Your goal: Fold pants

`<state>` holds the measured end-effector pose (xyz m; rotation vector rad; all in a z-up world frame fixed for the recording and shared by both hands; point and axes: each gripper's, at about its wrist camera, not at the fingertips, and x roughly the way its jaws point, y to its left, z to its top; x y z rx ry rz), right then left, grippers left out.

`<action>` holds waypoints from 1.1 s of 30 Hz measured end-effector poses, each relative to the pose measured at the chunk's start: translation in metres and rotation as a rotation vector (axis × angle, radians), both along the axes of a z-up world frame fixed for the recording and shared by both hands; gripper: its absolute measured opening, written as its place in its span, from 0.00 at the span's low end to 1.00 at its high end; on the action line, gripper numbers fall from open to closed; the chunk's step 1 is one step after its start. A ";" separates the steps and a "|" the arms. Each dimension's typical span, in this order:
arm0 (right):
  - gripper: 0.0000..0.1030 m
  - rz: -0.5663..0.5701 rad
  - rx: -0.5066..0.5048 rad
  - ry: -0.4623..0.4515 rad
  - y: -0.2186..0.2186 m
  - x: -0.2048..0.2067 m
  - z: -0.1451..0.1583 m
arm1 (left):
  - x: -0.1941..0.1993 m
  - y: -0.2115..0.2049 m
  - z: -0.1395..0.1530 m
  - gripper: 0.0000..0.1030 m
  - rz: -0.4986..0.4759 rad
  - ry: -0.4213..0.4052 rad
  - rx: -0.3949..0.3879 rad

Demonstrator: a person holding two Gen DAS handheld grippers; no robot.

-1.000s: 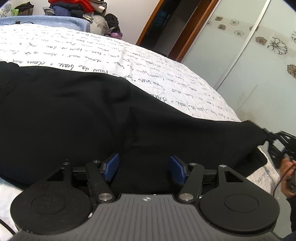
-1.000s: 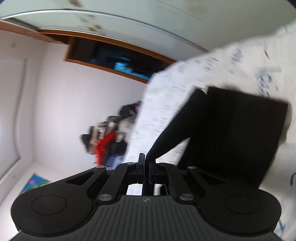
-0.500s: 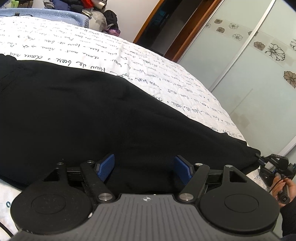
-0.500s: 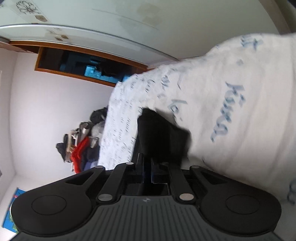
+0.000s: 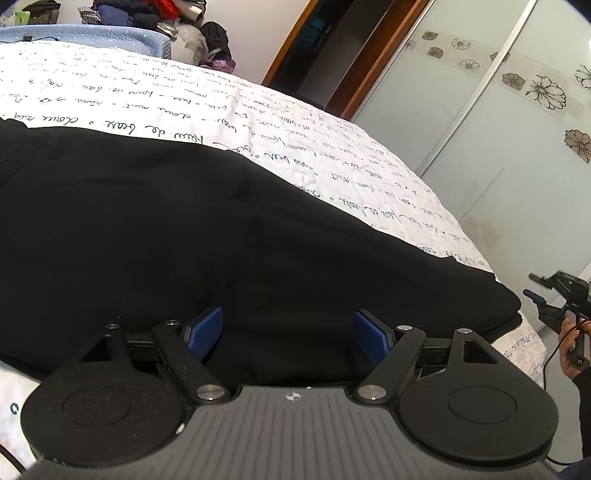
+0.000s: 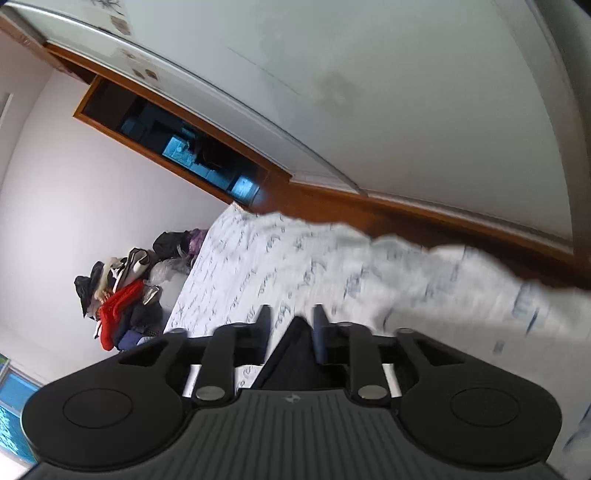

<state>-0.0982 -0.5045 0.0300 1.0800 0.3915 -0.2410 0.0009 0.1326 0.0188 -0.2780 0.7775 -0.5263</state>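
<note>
Black pants (image 5: 177, 229) lie flat across the white bedspread with script print (image 5: 258, 122), reaching from the left edge to the bed's right corner. My left gripper (image 5: 288, 332) is open and hovers over the near edge of the pants, holding nothing. My right gripper (image 6: 291, 325) is open, with a tip of the black pants (image 6: 295, 354) lying loose between its jaws. It also shows in the left wrist view (image 5: 557, 295), just off the pants' right end, held in a hand.
A pile of clothes (image 5: 147, 11) sits past the far end of the bed, also in the right wrist view (image 6: 122, 302). A sliding wardrobe door with flower prints (image 5: 517, 129) stands to the right of the bed. An open doorway (image 5: 332, 48) lies beyond.
My right gripper laid the pants' end down on the bed and opened, then drew back off it. My left gripper opened a little wider and stayed over the near edge.
</note>
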 end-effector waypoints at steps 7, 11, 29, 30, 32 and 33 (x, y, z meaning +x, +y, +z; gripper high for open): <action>0.76 0.228 0.117 -0.050 -0.020 0.033 -0.014 | 0.001 -0.008 0.000 0.86 -0.016 -0.010 0.030; 0.76 0.316 0.035 0.069 -0.012 0.064 -0.013 | 0.000 -0.010 0.000 0.86 -0.016 -0.018 0.048; 0.45 0.569 -0.106 0.041 0.014 0.062 0.005 | -0.002 -0.016 0.000 0.92 -0.034 -0.033 0.080; 0.45 0.598 -0.149 0.058 0.020 0.063 0.007 | -0.001 -0.017 -0.001 0.93 -0.034 -0.032 0.080; 0.46 0.610 -0.241 0.101 0.031 0.066 0.008 | -0.002 -0.017 0.000 0.94 -0.035 -0.033 0.081; 0.46 0.605 -0.283 0.123 0.033 0.068 0.008 | -0.002 -0.018 0.000 0.95 -0.037 -0.034 0.083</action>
